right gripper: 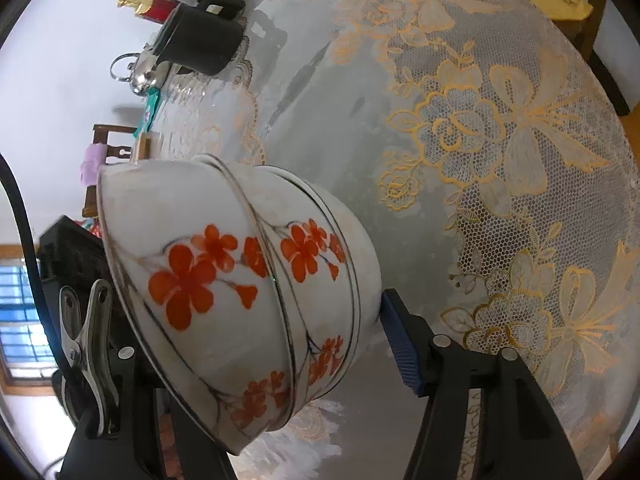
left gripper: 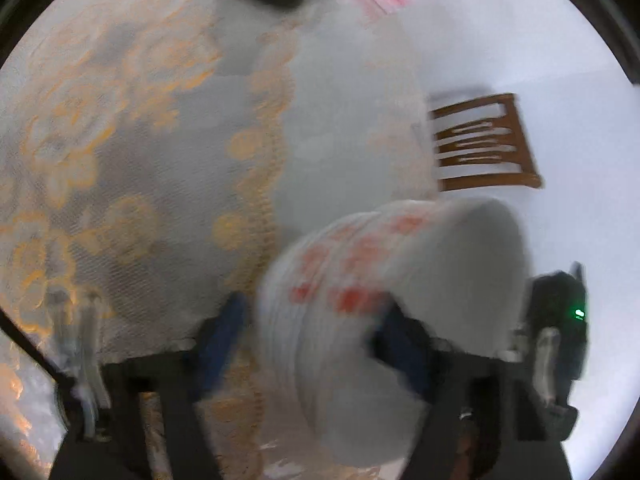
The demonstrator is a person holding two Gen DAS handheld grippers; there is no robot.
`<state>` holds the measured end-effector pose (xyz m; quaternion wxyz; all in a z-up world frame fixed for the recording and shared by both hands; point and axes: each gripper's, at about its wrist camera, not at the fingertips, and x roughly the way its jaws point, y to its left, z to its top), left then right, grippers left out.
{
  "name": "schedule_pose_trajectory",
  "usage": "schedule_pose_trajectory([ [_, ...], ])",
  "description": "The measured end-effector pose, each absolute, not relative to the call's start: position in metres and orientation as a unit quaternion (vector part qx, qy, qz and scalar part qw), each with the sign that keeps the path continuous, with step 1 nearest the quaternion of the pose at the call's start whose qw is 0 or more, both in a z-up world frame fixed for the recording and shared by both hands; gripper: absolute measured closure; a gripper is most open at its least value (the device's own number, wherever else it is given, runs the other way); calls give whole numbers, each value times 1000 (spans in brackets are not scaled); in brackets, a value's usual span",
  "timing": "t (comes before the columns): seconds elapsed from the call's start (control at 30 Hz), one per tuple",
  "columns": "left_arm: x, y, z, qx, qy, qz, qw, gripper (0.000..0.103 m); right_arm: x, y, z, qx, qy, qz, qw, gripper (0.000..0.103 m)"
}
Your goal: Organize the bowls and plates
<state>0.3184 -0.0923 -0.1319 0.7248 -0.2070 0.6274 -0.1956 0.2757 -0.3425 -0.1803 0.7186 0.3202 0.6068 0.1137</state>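
Grippers both loaded: left gripper clamps blurred white red-flowered bowl; right gripper grips nested white orange-blossom bowls above lace tablecloth.

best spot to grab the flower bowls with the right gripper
The rim wall of the nested bowls, coming from the open-mouth side with one finger inside, one outside. They sit tilted in the right gripper; the rounded body would slip, the thin rim pinches firmly.

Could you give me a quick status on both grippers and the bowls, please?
Right gripper carrying nested flowered bowls over the lace tablecloth. Left gripper around a blurred flowered bowl; grip unclear. Black canister and kettle far off.
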Motion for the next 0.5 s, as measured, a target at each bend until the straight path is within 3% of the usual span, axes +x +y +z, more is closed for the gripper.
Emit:
schedule_pose_trajectory([
  [0.27, 312, -74, -130, -225, 614, -195, 731, 57, 271, -340, -174, 299, 607, 108, 728, 42],
  [0.5, 305, -65, -129, -237, 615, -191, 728, 57, 264, -339, -171, 290, 608, 110, 731, 45],
])
